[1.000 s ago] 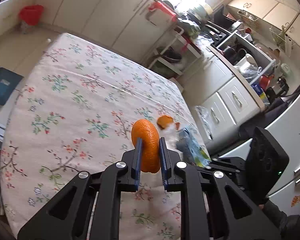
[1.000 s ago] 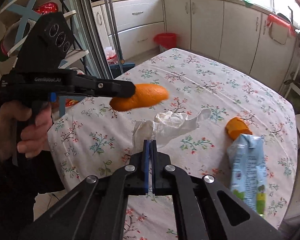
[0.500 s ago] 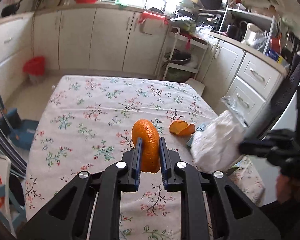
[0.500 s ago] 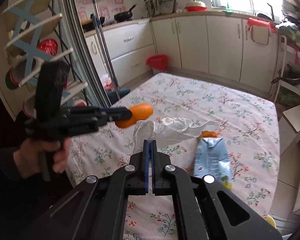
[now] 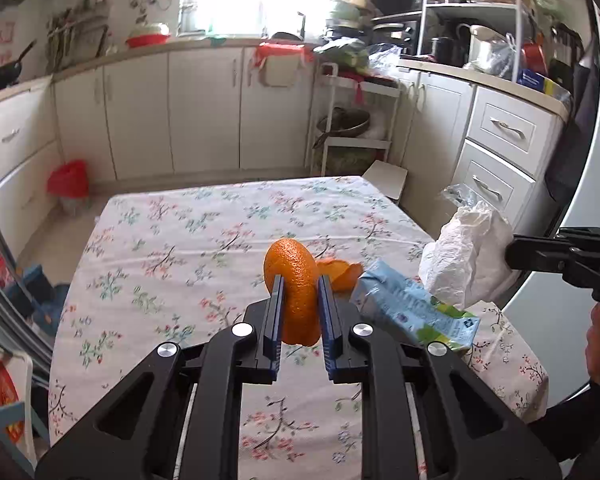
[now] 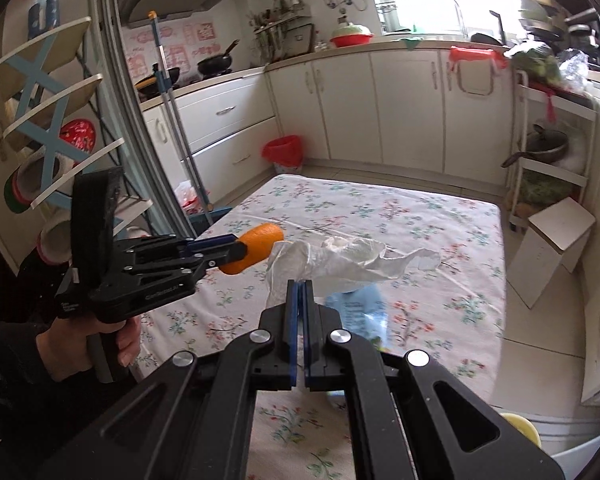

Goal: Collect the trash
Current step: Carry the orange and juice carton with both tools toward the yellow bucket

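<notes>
The tissue (image 6: 340, 260) pinched by the right gripper (image 6: 299, 296) half hides the carton (image 6: 358, 312). The left gripper (image 5: 300, 300) clamps an orange peel (image 5: 294, 280) over a floral table (image 5: 180, 240) in a kitchen.

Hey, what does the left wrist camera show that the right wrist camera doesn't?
Only the left wrist view shows a loose piece of orange peel lying on the tablecloth beside the carton.

Only the right wrist view shows the hand holding the left gripper.

Both show the left gripper shut on the orange peel, the right gripper shut on the crumpled white tissue, the blue and green carton on the table, and the red-lined bin on the floor.
</notes>
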